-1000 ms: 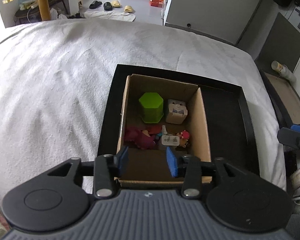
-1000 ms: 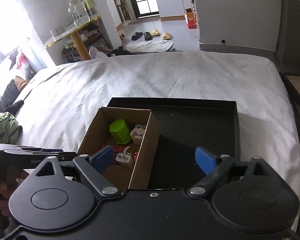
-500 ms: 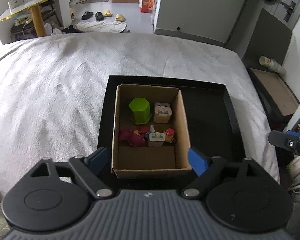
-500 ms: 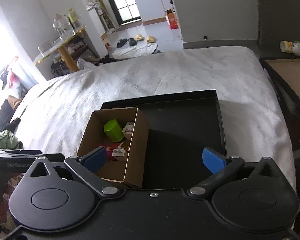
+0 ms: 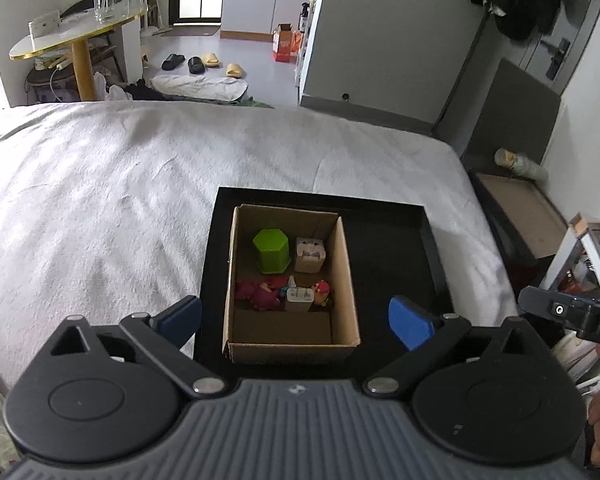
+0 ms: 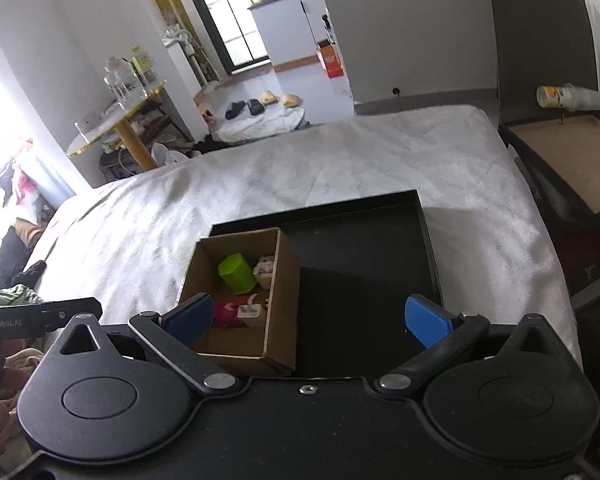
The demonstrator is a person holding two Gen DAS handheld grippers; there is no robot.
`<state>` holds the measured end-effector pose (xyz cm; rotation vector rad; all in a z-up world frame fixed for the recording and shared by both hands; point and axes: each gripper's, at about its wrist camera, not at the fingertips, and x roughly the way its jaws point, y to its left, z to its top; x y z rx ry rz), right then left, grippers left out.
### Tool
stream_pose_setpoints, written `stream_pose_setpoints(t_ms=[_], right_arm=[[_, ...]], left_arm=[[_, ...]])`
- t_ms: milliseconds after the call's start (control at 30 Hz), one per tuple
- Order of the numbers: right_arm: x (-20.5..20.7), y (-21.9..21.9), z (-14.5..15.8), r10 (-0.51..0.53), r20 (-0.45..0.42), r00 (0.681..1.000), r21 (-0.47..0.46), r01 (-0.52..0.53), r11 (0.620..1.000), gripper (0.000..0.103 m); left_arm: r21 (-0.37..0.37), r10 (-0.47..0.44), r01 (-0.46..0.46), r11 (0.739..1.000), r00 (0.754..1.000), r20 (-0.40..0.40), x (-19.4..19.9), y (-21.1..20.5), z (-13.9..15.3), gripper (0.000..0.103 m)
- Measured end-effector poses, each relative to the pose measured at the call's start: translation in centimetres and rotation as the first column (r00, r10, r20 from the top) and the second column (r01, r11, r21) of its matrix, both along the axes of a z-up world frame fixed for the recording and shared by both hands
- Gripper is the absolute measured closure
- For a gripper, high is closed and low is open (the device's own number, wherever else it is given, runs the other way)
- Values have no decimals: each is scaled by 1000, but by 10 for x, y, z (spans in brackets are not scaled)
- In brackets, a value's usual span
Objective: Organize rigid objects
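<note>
An open cardboard box (image 5: 346,264) (image 6: 284,292) stands in the left part of a black tray (image 5: 400,248) (image 6: 364,248) on the bed. Inside it are a green hexagonal block (image 5: 271,250) (image 6: 237,273), a small beige cube with a face (image 5: 309,255) (image 6: 265,269), a white charger plug (image 5: 299,299) (image 6: 250,315), a magenta toy (image 5: 256,294) (image 6: 226,313) and a small red figure (image 5: 321,290). My left gripper (image 5: 296,320) is open and empty, above and in front of the box. My right gripper (image 6: 307,320) is open and empty, over the box's near right corner.
The white bed cover (image 5: 100,200) (image 6: 380,160) surrounds the tray. A dark bedside unit with a brown top (image 6: 568,164) and a cup stack (image 6: 572,98) stands right of the bed. A round table (image 5: 76,40) and slippers (image 5: 200,62) lie beyond the bed's far edge.
My left gripper has opened wide from nearly shut. Both grippers have drawn up and back from the box, which looks smaller now. The objects in the box have not moved.
</note>
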<state>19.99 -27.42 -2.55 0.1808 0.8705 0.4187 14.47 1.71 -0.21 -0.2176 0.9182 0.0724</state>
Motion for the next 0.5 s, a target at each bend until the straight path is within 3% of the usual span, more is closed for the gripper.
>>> stream_pose_setpoints(t_ms=[167, 500], right_arm=[[-14, -4, 8, -20, 8, 1000, 42, 20, 999, 0], [-34, 1, 19, -41, 13, 999, 20, 41, 999, 0]], left_arm=[[2, -18, 18, 1000, 999, 39, -18, -1, 15, 3], [-6, -39, 40, 999, 994, 100, -44, 1, 34, 2]])
